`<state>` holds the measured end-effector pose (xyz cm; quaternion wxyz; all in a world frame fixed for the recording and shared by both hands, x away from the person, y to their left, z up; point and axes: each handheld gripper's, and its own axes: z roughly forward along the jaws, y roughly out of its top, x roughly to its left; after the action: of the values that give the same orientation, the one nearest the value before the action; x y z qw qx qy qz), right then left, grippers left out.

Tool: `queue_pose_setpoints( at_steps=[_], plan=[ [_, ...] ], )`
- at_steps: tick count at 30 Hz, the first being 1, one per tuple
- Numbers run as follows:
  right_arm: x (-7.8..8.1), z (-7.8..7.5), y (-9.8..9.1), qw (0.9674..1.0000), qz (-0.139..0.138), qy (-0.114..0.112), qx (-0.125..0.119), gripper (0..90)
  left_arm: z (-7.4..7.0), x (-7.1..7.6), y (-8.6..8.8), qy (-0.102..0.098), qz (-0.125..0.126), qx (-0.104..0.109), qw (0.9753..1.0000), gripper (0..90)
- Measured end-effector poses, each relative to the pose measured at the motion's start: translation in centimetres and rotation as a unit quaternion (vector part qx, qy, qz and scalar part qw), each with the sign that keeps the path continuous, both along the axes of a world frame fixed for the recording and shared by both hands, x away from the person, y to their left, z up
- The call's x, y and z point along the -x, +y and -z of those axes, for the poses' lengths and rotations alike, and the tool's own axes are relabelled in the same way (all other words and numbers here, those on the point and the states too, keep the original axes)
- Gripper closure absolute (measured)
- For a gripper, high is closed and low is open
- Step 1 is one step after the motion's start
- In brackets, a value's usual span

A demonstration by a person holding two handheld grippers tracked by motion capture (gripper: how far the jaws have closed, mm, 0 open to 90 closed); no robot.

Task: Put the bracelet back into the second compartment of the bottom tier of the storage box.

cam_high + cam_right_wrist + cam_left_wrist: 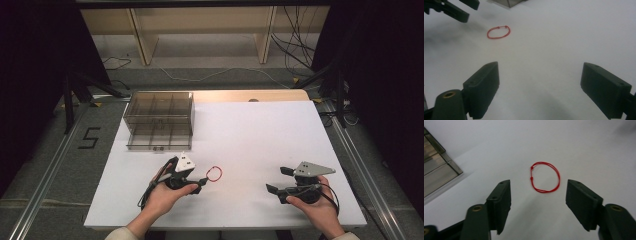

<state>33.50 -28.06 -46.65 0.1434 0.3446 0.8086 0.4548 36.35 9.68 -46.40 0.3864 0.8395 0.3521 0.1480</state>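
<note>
Lying white and bare under dim light, the table (260, 130), with a clear compartment box (159, 120) standing at its far left corner. Hovering just left of the red string bracelet (214, 173), the left gripper (200, 182), fingers (499, 202) spread wide, gripping nothing. Resting flat on the table, nearer than the box and to its right, the bracelet: likely featherlight, limp, thin, sagging once lifted. Probably best pinching the cord at its two knots (532, 173). Waiting well right of the bracelet, the right gripper (277, 180), fingers (484, 82) likewise released and empty.
</note>
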Motion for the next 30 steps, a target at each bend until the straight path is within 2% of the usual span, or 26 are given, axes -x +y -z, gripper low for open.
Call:
queue_pose_setpoints(
  at_steps=[7, 12, 14, 20, 26, 30],
  plan=[
    [0.0, 0.0, 0.0, 1.0000, 0.000, -0.001, -0.002, 16.3, 0.6, -2.1, -1.1, 0.008, -0.013, -0.018, 0.9997, 49.9],
    [0.0, 0.0, 0.0, 1.0000, -0.002, -0.002, -0.003, 16.3, 1.0, -3.1, -2.2, 0.013, 0.001, -0.026, 0.9996, 54.1],
    [0.0, 0.0, 0.0, 1.0000, -0.001, -0.002, -0.002, 16.3, 1.5, -3.6, -2.6, 0.022, 0.006, -0.028, 0.9993, 57.3],
    [0.0, 0.0, 0.0, 1.0000, -0.001, -0.002, -0.002, 16.3, 1.8, -3.8, -2.9, 0.035, 0.013, -0.028, 0.9989, 64.7],
    [0.1, 0.0, 0.0, 1.0000, -0.003, -0.003, -0.002, 16.3, 2.1, -4.2, -3.0, 0.057, 0.020, -0.027, 0.9978, 69.5],
    [0.1, 0.0, 0.1, 1.0000, -0.002, -0.003, -0.003, 16.3, 2.1, -4.3, -3.0, 0.053, 0.019, -0.033, 0.9978, 74.2]
  ],
)
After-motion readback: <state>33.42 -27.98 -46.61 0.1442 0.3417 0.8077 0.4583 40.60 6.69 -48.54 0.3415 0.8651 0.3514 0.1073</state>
